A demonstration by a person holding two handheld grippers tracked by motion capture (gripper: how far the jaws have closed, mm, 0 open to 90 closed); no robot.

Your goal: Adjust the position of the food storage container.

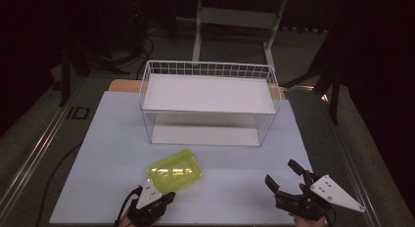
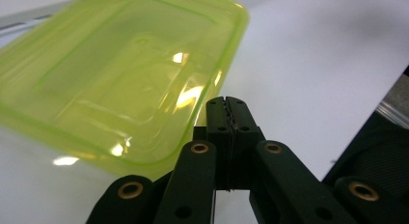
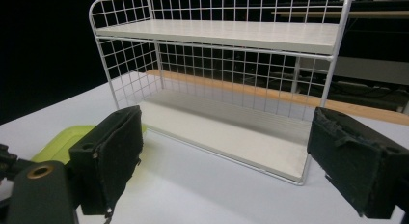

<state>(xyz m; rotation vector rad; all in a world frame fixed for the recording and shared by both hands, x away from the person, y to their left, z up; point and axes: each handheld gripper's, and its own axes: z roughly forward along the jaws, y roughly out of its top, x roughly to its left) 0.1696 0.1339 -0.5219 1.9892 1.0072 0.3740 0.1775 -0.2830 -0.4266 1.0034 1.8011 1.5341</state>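
A translucent yellow-green plastic container (image 1: 175,170) lies on the pale table top (image 1: 112,139), near the front and left of centre. My left gripper (image 1: 168,197) sits right at its near edge. In the left gripper view the container (image 2: 115,74) spreads out ahead, and the left gripper (image 2: 226,104) is shut, pads pressed flat together beside the rim with nothing seen between them. My right gripper (image 1: 280,171) rests at the front right with its jaws wide open and empty. In the right gripper view the right gripper (image 3: 231,161) faces the rack, and the container (image 3: 60,143) peeks out at the left.
A white wire rack (image 1: 210,102) with two white shelves stands at the middle back of the table, and it shows close up as the rack (image 3: 226,79) in the right gripper view. Dark floor, cables and stand legs surround the table.
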